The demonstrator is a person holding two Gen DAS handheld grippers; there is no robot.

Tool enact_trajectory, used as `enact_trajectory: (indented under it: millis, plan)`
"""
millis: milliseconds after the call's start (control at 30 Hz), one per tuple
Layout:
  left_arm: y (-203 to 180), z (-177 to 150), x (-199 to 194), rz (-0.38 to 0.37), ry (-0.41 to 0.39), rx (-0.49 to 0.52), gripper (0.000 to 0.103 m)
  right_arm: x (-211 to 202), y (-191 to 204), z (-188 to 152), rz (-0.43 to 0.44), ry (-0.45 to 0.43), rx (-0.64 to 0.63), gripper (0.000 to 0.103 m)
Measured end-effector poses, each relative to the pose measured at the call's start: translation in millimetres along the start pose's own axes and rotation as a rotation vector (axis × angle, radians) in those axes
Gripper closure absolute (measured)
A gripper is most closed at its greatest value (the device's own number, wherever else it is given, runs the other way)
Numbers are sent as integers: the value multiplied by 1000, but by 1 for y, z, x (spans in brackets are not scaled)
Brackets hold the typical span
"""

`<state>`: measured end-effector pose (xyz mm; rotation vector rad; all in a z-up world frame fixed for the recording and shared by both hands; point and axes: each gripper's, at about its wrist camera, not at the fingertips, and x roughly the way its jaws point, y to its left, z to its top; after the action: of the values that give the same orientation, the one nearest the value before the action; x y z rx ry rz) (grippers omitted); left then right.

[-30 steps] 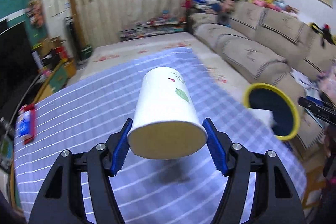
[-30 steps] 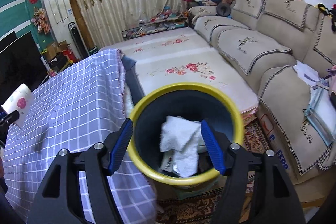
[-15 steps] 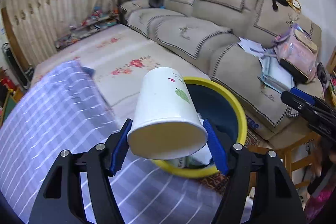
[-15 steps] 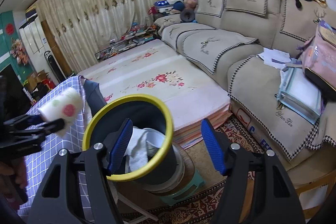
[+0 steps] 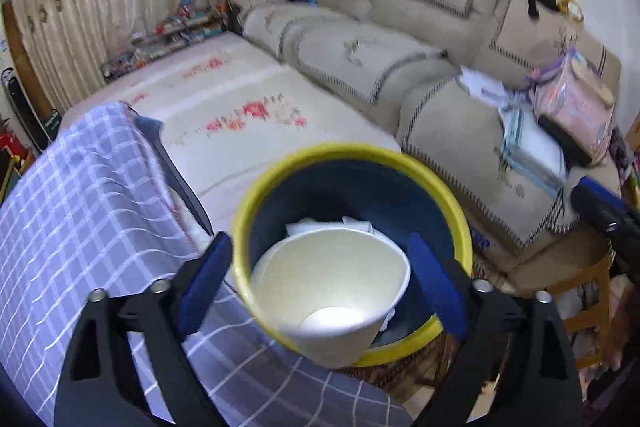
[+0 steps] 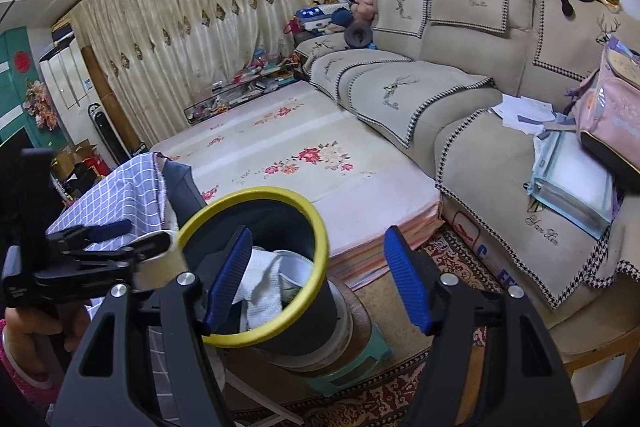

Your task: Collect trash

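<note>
A white paper cup (image 5: 332, 291) hangs loose between the blue pads of my left gripper (image 5: 320, 243), mouth turned towards the camera, tipping over the near rim of the bin. The jaws are opening and a gap shows on both sides of the cup. The dark blue bin with a yellow rim (image 5: 344, 148) holds crumpled white paper. In the right wrist view, the bin (image 6: 256, 191) stands low and left. My right gripper (image 6: 316, 275) is open with nothing in it; its left pad overlaps the bin's mouth. My left gripper (image 6: 92, 247) shows at the left edge.
The bin rests on a round stool (image 6: 348, 367) over a patterned rug (image 6: 380, 399). A table with a purple checked cloth (image 5: 80, 207) lies to the left. A floral mat (image 5: 240, 99) and a beige sofa (image 5: 360, 59) with papers and a pink bag lie beyond.
My left gripper swung from over the table to above the bin, then spread its jaws. The cup left the pads and tipped mouth-up. The right gripper turned rightwards, off the bin.
</note>
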<state>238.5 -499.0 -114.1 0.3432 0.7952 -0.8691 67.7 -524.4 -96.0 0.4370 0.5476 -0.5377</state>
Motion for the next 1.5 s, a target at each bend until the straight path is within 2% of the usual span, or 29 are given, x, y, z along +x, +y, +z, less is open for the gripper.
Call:
enact_trajectory:
  millis: [67, 133, 200, 267, 300, 433, 500, 600, 700, 767, 833, 1000, 1167, 1500]
  plan:
    - [6, 2, -10, 0, -35, -18, 5, -2, 6, 1, 7, -5, -8, 38]
    - [12, 12, -7, -41, -41, -49, 5, -5, 12, 2, 13, -5, -14, 37]
    - [18, 15, -8, -23, -41, -79, 6, -14, 19, 2, 17, -19, -25, 37]
    - [26, 13, -24, -69, -61, -128, 6, -26, 25, 2, 13, -36, -41, 34]
    - [29, 13, -34, -67, -77, -130, 6, -29, 26, 1, 12, -40, -45, 34]
    - [44, -16, -116, 59, -224, -104, 5, -39, 39, 0, 41, -32, -81, 34]
    - [56, -38, -155, 106, -246, -137, 5, -44, 55, -3, 67, -29, -124, 30]
    - [77, -85, -218, 227, -271, -227, 5, -54, 86, -9, 129, -32, -199, 22]
    - [90, -140, -283, 395, -302, -305, 5, -70, 120, -19, 208, -40, -270, 10]
    - [96, -172, -316, 497, -308, -362, 5, -81, 137, -24, 255, -50, -294, 7]
    - [103, -206, -349, 592, -314, -436, 5, -94, 155, -29, 309, -57, -317, 7]
    - [110, -262, -406, 725, -350, -550, 5, -125, 187, -40, 354, -78, -381, 7]
    - [112, -279, -427, 708, -399, -598, 5, -152, 193, -51, 361, -103, -407, 6]
    - [84, -281, -408, 666, -359, -574, 5, -156, 189, -66, 338, -83, -422, 6]
